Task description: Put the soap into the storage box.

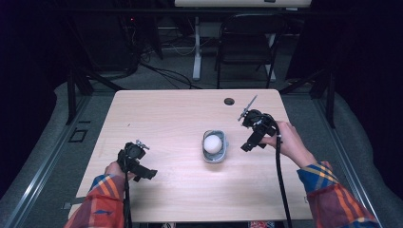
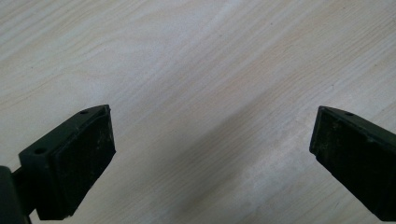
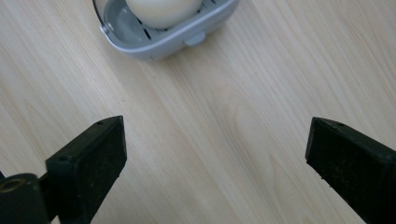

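Just ahead of right gripper [image 1: 250, 142], toward its left: grey basket [image 1: 215, 146] with white ball [image 1: 213, 143] inside, resting mid-surface [image 1: 166, 118]. Right gripper open, empty, nearer. Left gripper [image 1: 142, 172] open, empty, well apart. Basket long axis runs away from person.

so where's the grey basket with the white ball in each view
high view: grey basket sits at the table's middle, slightly right, white ball inside it.
left gripper view: not in it.
right gripper view: top edge, left of centre, cut off by the frame, ball above the rim.
shared landmark: the light wood table.
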`<control>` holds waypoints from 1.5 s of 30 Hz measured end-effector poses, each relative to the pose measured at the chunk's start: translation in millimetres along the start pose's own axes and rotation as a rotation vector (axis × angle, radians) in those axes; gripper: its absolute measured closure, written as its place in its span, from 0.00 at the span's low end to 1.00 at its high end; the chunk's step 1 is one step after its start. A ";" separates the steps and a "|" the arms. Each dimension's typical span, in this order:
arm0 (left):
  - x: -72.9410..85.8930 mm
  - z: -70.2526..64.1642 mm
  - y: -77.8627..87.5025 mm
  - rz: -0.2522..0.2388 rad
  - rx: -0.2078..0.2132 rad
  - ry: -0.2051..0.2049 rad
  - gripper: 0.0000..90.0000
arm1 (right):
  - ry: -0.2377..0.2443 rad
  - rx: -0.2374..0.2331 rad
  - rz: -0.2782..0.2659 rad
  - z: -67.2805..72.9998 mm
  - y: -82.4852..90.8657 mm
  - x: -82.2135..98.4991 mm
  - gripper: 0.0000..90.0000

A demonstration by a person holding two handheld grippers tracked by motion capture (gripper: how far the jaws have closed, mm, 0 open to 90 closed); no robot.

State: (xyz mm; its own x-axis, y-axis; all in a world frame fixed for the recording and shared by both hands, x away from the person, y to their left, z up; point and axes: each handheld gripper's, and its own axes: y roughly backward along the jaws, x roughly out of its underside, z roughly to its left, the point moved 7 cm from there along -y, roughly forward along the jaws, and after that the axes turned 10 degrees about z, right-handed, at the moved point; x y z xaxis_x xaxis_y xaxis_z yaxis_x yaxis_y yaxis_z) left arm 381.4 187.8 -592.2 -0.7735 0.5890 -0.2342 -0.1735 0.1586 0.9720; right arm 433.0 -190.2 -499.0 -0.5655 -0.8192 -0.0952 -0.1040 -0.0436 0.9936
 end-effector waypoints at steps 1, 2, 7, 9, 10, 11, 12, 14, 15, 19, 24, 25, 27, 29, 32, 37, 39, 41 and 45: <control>-0.1 -0.1 0.0 -0.001 0.000 0.001 0.00 | -0.002 0.006 0.008 -0.8 -0.4 4.6 0.04; -0.1 -0.1 0.0 -0.001 0.000 0.000 0.00 | -0.011 0.015 -0.001 -1.4 -1.8 8.4 0.02; 0.0 -0.3 0.1 -0.001 -0.001 0.001 0.00 | -0.028 0.056 0.028 -10.5 -5.3 33.8 0.00; 0.0 -0.5 0.1 0.001 0.000 -0.002 0.00 | -0.051 0.059 0.031 -16.1 -8.0 44.6 0.00; 0.1 -0.5 0.1 0.001 0.000 -0.001 0.00 | -0.066 0.059 0.036 -18.2 -8.5 50.3 0.00; 0.1 -0.4 0.1 -0.001 0.000 0.001 0.00 | -0.076 0.057 0.032 -20.0 -9.4 54.2 0.00; 0.2 -0.1 0.1 0.000 0.000 0.001 0.00 | -0.085 0.055 0.036 -22.6 -9.4 59.8 0.00; 0.2 -0.2 0.0 0.001 0.000 0.001 0.00 | -0.109 0.053 0.031 -27.0 -9.1 70.1 0.00; 0.1 -0.3 0.0 0.000 -0.001 0.001 0.00 | -0.128 0.045 0.017 -27.7 -9.8 74.1 0.00; 0.3 -0.1 0.1 0.000 -0.001 0.003 0.00 | -0.157 0.040 0.024 -30.4 -12.5 91.8 0.00; 0.3 -0.2 -0.2 0.002 -0.001 0.001 0.00 | -0.192 0.018 0.039 -28.8 -24.0 111.5 0.00; 0.3 -0.2 -0.1 0.001 -0.001 0.002 0.00 | -0.196 0.018 0.047 -28.6 -26.5 115.6 0.00; 0.3 -0.2 -0.1 0.001 -0.001 0.002 0.00 | -0.210 0.007 0.050 -26.2 -34.0 122.8 0.00; 0.3 -0.2 -0.4 0.003 -0.001 0.001 0.00 | -0.223 -0.008 0.062 -21.7 -42.6 130.1 0.00; 0.2 -0.3 -0.4 0.004 -0.001 -0.001 0.00 | -0.202 -0.023 0.107 -17.1 -51.0 140.1 0.00; 0.2 -0.7 -0.4 0.003 0.001 -0.005 0.00 | -0.216 -0.034 0.113 -6.7 -68.9 151.0 0.00; -0.1 -0.8 -1.0 0.007 0.002 -0.007 0.00 | -0.190 -0.032 0.154 -3.1 -78.2 155.1 0.00; -0.2 -1.1 -0.9 0.005 0.003 -0.007 0.00 | -0.169 -0.018 0.198 -4.8 -83.2 157.7 0.00; -0.5 -0.9 -0.9 0.004 0.002 -0.007 0.00 | -0.188 -0.018 0.180 -7.4 -83.5 156.5 0.00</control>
State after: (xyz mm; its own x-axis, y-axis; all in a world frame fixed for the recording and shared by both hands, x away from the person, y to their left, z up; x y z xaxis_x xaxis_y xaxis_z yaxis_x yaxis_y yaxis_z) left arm 381.4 186.6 -593.0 -0.7702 0.5948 -0.2304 -0.1693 0.1577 0.9729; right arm 359.3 -318.9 -596.4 -0.7162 -0.6938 0.0755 0.0260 0.0816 0.9963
